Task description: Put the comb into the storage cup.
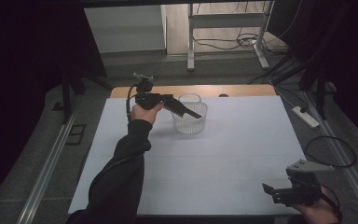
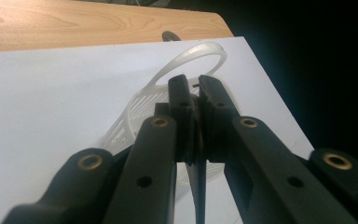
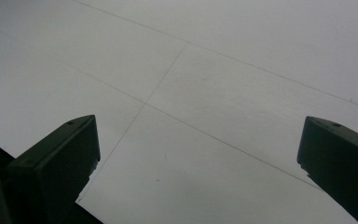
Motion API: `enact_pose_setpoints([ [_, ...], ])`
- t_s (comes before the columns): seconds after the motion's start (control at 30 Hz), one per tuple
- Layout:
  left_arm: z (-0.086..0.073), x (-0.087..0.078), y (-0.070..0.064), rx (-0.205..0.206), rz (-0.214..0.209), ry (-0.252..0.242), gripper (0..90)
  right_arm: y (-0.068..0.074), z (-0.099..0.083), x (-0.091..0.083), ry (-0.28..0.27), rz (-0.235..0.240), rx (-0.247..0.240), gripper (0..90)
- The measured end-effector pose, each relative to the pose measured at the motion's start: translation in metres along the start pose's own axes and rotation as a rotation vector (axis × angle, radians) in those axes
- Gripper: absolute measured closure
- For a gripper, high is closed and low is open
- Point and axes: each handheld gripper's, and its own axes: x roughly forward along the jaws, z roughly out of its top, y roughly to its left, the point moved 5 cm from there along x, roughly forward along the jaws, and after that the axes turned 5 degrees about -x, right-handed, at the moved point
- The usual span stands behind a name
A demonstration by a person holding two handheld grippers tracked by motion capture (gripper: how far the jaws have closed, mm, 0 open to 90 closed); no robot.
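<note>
Two handheld grippers over a white table (image 1: 223,154), well apart from each other. At the far left, left gripper (image 1: 186,110) raised above the table in a hand (image 1: 145,112), dark sleeve (image 1: 121,172) reaching in from the near edge. Jaws pressed together on a thin dark flat object (image 1: 190,111), pointing right and slightly down across the rim of a white slotted basket (image 1: 189,122). Exact kind of object too dim to tell; in the high view, toothed along one edge, like a comb. In the left gripper view, same gripper (image 2: 193,88) clenched, with the dark object (image 2: 196,186) seen edge-on, pinched between the jaws and hanging down below them. Just beyond the jaw tips, the basket (image 2: 126,123), with its thin curved handle (image 2: 191,53) arching upright behind. Basket standing on the white surface near the far edge, a strip of bare wood (image 2: 74,23) beyond it. At the near right corner, right gripper (image 1: 272,191) held low above the table, grey three-cornered plate on top, jaws pointing left. In the right gripper view, right gripper (image 3: 198,154) spread wide, jaws at either side, nothing between them but plain white tabletop (image 3: 223,70) crossed by faint thin lines. Dark floor around the table, with cables (image 1: 328,151) and a power strip (image 1: 305,116) at the right.
</note>
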Motion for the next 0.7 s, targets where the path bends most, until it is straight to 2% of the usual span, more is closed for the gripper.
enact_pose_setpoints([
  [0.43, -0.004, 0.000, 0.012, -0.035, -0.020, -0.017, 83.4, 0.000, 0.000, 0.000, 0.002, 0.002, -0.001, 0.0],
  [0.7, -0.007, 0.001, 0.018, -0.036, -0.006, -0.033, 82.3, 0.001, 0.000, 0.001, 0.003, 0.003, -0.004, 0.0],
])
